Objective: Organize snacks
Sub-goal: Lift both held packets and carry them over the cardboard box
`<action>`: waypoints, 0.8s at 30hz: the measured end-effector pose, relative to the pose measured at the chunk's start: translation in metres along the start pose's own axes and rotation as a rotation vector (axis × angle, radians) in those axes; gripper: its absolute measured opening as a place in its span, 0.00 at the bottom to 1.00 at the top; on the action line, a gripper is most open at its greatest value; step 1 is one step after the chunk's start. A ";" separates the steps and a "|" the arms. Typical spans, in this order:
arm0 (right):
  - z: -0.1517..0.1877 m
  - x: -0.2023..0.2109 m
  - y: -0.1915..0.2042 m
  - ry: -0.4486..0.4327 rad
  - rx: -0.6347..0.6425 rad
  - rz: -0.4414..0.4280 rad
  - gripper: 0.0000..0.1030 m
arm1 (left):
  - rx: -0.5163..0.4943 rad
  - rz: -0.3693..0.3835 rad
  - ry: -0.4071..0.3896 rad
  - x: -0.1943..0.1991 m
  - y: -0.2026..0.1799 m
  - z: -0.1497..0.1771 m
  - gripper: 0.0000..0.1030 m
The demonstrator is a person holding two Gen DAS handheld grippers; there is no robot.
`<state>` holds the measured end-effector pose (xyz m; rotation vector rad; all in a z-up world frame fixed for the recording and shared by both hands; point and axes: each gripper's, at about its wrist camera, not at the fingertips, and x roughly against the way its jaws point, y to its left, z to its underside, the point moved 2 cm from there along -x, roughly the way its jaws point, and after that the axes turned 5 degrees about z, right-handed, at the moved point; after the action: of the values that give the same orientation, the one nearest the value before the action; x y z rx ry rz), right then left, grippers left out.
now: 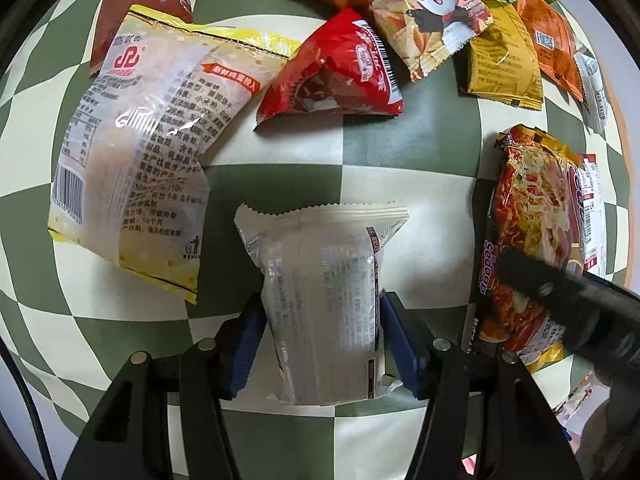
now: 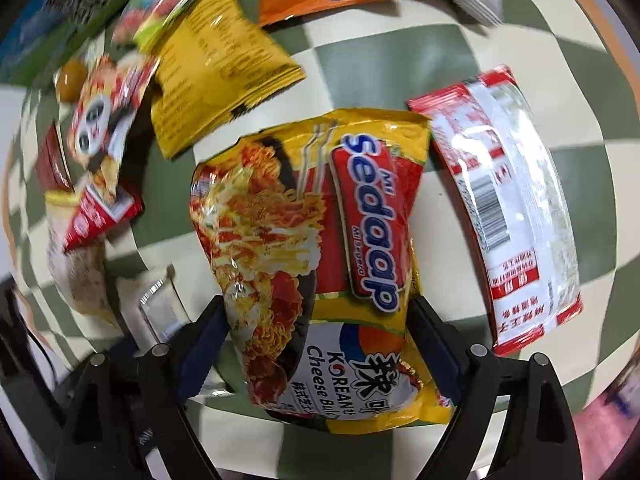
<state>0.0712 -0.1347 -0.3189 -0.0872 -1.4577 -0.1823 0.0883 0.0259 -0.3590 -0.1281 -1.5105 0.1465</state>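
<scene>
While my left claw [image 1: 320, 344] grips the white packet [image 1: 320, 300] above the checkered surface [image 1: 408, 152], my right claw [image 2: 316, 344] stands wide around the Sedaap noodle pack [image 2: 320, 264]; I judge the slick, puffy wrapper could slip if squeezed off-centre.

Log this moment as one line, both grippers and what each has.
left gripper: shut on white translucent snack packet | right gripper: jaws straddling yellow Sedaap noodle packet, grip unclear | surface: green-cream checkered cloth
</scene>
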 end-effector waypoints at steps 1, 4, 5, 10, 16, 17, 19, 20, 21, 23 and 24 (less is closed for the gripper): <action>0.001 -0.002 0.006 0.003 0.035 0.030 0.90 | 0.000 -0.002 -0.003 0.001 0.001 0.001 0.54; 0.006 -0.006 0.016 -0.008 0.117 0.128 0.89 | -0.023 -0.025 -0.018 0.009 0.000 -0.001 0.52; 0.008 -0.005 0.016 -0.025 0.120 0.150 0.86 | -0.026 -0.028 -0.025 0.013 -0.003 -0.003 0.52; 0.021 0.013 0.010 -0.082 0.083 0.139 0.86 | -0.026 -0.020 -0.065 0.034 0.000 0.001 0.50; 0.050 0.055 0.002 -0.166 0.064 0.082 0.86 | -0.060 0.014 -0.117 0.076 -0.004 0.006 0.48; 0.055 0.062 -0.002 -0.181 0.063 0.065 0.86 | -0.063 0.023 -0.126 0.085 -0.005 0.007 0.42; 0.063 0.090 -0.011 -0.207 0.066 0.026 0.86 | -0.072 0.043 -0.148 0.107 -0.006 0.006 0.42; 0.066 0.101 -0.013 -0.218 0.067 0.007 0.86 | -0.079 0.046 -0.156 0.116 -0.007 0.004 0.42; 0.069 0.110 -0.017 -0.232 0.069 -0.014 0.86 | -0.082 0.046 -0.174 0.126 -0.008 0.001 0.42; 0.070 0.133 -0.028 -0.265 0.073 -0.044 0.86 | -0.097 0.047 -0.193 0.132 -0.006 -0.010 0.42; 0.070 0.143 -0.032 -0.281 0.083 -0.052 0.86 | -0.097 0.059 -0.188 0.130 -0.005 -0.016 0.42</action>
<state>0.0119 -0.1639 -0.1707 -0.0075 -1.7465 -0.1561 0.1113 0.0441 -0.2312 -0.2419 -1.7029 0.1350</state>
